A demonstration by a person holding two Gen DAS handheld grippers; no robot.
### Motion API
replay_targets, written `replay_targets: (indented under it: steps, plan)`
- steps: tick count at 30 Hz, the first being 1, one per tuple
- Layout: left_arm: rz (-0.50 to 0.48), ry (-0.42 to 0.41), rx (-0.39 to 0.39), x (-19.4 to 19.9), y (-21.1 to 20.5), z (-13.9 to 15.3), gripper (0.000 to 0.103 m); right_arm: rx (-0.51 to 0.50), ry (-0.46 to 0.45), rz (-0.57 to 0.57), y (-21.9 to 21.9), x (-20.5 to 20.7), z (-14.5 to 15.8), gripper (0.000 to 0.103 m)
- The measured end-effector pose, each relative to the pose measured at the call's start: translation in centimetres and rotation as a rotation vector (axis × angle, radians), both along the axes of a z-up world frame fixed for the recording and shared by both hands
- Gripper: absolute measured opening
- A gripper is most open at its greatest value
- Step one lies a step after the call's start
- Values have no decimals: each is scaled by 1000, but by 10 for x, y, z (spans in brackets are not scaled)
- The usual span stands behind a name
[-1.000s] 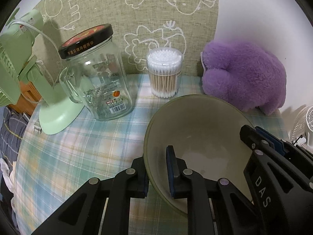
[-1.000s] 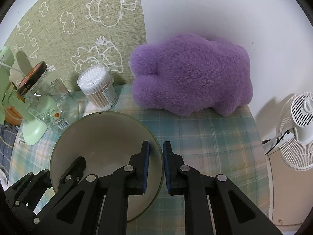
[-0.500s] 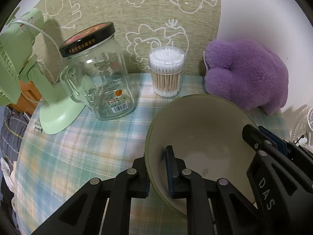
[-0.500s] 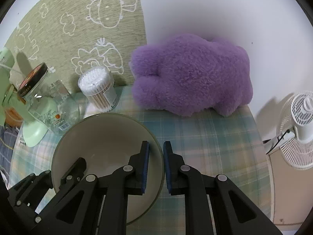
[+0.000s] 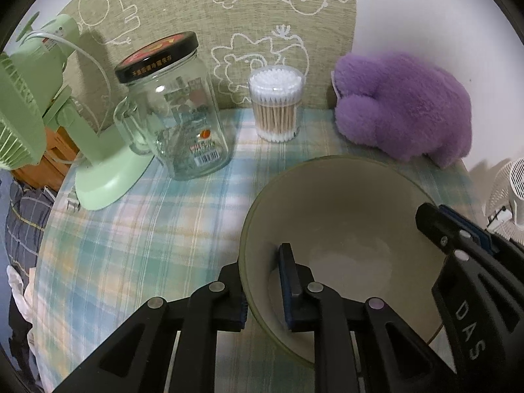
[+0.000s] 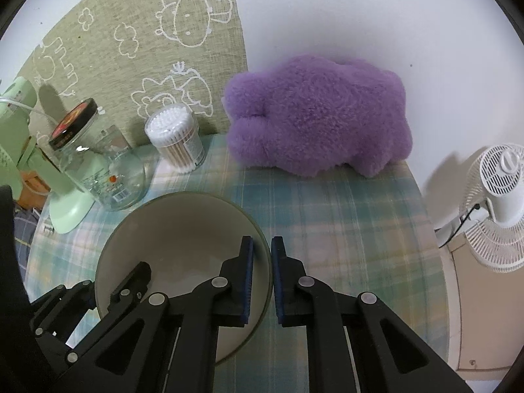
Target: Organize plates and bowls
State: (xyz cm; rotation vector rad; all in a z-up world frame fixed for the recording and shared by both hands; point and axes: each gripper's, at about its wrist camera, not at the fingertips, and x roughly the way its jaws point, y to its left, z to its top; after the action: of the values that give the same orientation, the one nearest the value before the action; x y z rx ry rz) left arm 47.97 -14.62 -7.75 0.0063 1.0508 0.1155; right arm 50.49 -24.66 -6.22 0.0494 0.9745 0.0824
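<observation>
A large olive-green bowl (image 5: pixel 340 216) with a pale inside is held over the plaid-clothed table between both grippers. My left gripper (image 5: pixel 262 262) is shut on the bowl's left rim, one finger inside and one outside. My right gripper (image 6: pixel 262 249) is shut on the bowl's (image 6: pixel 177 229) right rim the same way. The right gripper also shows at the right of the left wrist view (image 5: pixel 458 239). The left gripper shows at the lower left of the right wrist view (image 6: pixel 114 285).
A glass jar (image 5: pixel 177 114) with a black lid, a tub of cotton swabs (image 5: pixel 275 104), a green desk fan (image 5: pixel 42 108) and a purple plush toy (image 5: pixel 402 104) stand along the back wall. A white fan (image 6: pixel 497 203) stands off the table's right edge.
Both grippers and the bowl have drawn back slightly from the wall and risen a little. The grip on the rim is the same.
</observation>
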Motion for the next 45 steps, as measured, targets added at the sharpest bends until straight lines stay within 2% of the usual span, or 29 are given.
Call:
replay_targets:
  steps: [10,18,25,34,45]
  plan:
    - [-27,-18,-11,-45,4,28,14,2,-18,-19,-2,-44,27,14]
    - [-57,-44,-44,-85,11,59,14,-3,-56,-46,0,-91,64,14]
    - [-92,-99,-20,-126,21,96,14,-13,-97,-70,12,-139,98,14]
    - [-108,-157,-35,-176,50,133,14,-14,-138,-88,42,-199,131,14]
    - [-164,-191,-23,-229,72,147,14,-14,-157,-119,63,-263,146,14]
